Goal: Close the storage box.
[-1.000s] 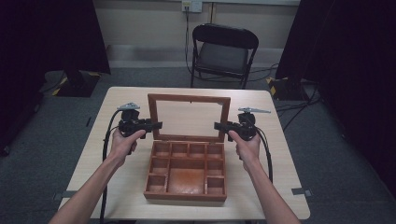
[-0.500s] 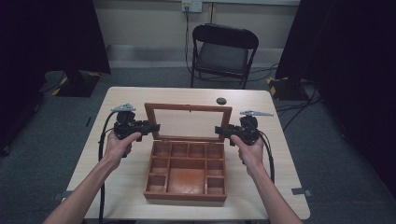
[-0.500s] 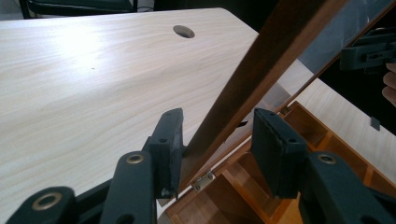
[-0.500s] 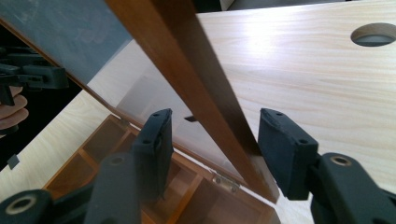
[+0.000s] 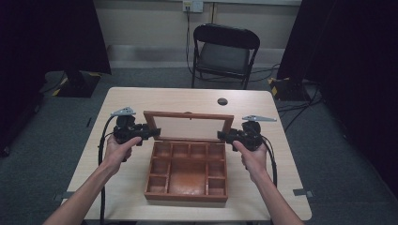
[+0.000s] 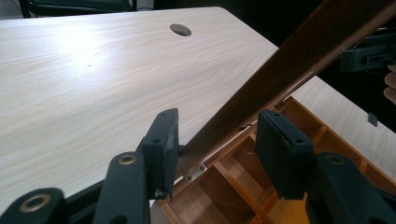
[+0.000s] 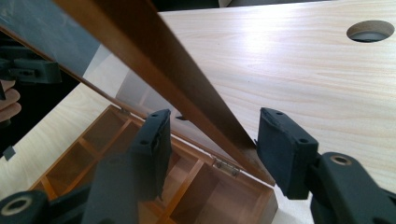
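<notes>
My left tool (image 5: 149, 132) and right tool (image 5: 220, 136) flank the raised glass lid (image 5: 188, 125) of the wooden box (image 5: 187, 174), each with jaws apart straddling a side rail (image 6: 261, 88), not clamped. The box sits mid-worktop (image 5: 126, 101), bare wood at 12 o'clock up to a cable hole (image 5: 222, 101). The lid tilts back; its hinges (image 7: 225, 166) show partly. A folding chair (image 5: 223, 51) stands beyond on grey floor (image 5: 56, 126).

A recording studio or lab: black curtains (image 5: 51, 37) hang at both sides, grey carpet (image 5: 56, 122) covers the floor, cables (image 5: 300, 101) trail across it, and a black folding chair (image 5: 224, 54) faces a pale wood counter (image 5: 141, 101) with tape marks (image 5: 302, 192) beside it.
</notes>
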Action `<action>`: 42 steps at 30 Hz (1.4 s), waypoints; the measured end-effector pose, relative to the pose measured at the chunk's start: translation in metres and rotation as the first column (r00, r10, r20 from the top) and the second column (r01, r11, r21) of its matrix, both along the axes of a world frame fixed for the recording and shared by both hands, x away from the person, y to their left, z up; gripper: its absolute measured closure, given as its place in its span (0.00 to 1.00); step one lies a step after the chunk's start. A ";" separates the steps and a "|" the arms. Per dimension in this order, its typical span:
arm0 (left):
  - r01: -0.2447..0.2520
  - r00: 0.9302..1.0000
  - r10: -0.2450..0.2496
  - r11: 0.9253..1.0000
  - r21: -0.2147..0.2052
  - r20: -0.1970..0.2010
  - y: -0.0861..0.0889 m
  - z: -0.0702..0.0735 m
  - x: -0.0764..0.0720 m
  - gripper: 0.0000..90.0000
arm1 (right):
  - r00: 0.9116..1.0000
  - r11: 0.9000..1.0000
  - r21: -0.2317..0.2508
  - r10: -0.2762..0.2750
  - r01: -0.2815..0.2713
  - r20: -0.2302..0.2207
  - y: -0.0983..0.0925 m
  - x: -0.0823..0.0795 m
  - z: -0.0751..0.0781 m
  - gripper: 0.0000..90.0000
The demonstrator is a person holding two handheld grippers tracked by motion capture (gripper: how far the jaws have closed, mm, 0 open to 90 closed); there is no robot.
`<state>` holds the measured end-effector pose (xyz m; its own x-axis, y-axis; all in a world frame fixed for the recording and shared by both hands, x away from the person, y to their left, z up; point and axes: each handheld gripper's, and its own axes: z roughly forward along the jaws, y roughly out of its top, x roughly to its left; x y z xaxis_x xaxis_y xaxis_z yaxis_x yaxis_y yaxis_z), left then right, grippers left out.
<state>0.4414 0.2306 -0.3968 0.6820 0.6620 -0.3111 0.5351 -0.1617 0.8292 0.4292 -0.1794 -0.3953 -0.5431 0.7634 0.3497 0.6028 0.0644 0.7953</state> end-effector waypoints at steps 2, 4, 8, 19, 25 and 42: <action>0.004 1.000 -0.004 1.000 0.001 0.001 0.000 0.000 -0.003 0.53 | 1.000 1.000 0.011 -0.002 0.002 -0.021 -0.001 -0.002 0.000 0.46; -0.001 1.000 0.001 1.000 0.001 0.004 -0.001 0.000 -0.005 0.52 | 1.000 1.000 0.017 0.001 -0.001 -0.018 -0.001 -0.003 -0.001 0.45; -0.005 1.000 0.005 1.000 -0.002 0.001 -0.002 0.000 -0.008 0.50 | 1.000 1.000 0.026 0.006 -0.005 -0.024 -0.002 -0.006 -0.002 0.44; 0.012 1.000 -0.012 1.000 0.010 -0.001 -0.005 0.008 -0.015 0.44 | 1.000 1.000 0.020 0.005 -0.004 -0.026 -0.008 -0.018 0.000 0.43; 0.019 0.999 -0.019 1.000 0.006 0.027 -0.006 0.011 -0.023 0.41 | 0.998 1.000 -0.019 -0.009 0.008 -0.065 -0.023 -0.017 -0.004 0.41; 0.035 0.999 -0.036 0.999 0.013 0.018 -0.007 0.008 -0.033 0.33 | 0.996 0.999 -0.019 -0.051 0.050 -0.067 -0.046 -0.013 0.001 0.46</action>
